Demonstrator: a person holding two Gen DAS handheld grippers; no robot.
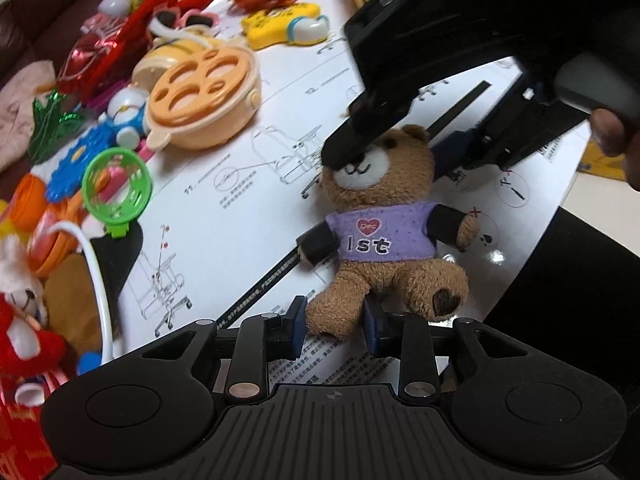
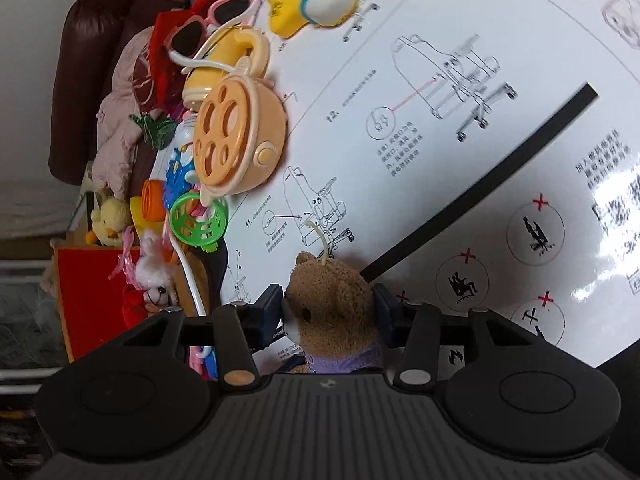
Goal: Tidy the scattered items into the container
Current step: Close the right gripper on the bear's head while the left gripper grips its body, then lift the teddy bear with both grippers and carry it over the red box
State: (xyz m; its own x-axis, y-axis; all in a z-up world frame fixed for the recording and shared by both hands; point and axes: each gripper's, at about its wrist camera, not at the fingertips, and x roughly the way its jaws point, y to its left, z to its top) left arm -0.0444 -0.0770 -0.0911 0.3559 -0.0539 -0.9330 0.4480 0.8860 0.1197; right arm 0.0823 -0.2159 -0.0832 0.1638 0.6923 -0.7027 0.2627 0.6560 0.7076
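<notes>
The teddy bear is laid flat on the instruction sheet, beside the orange toy pot. Its leg is pinched by the left gripper, its head by the right gripper. It could be stretched or dropped if both are pulled apart.

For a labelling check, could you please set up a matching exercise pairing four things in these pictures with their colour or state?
Things:
1. teddy bear
2. round toy pot with a holed lid
3. left gripper
4. round mesh toy

Colour or state:
A. green
B. peach-orange
C. closed on one of the bear's legs
D. lying on its back on the printed sheet, in a purple shirt

Pairs: 1-D, 2-B, 3-C, 4-A
</notes>
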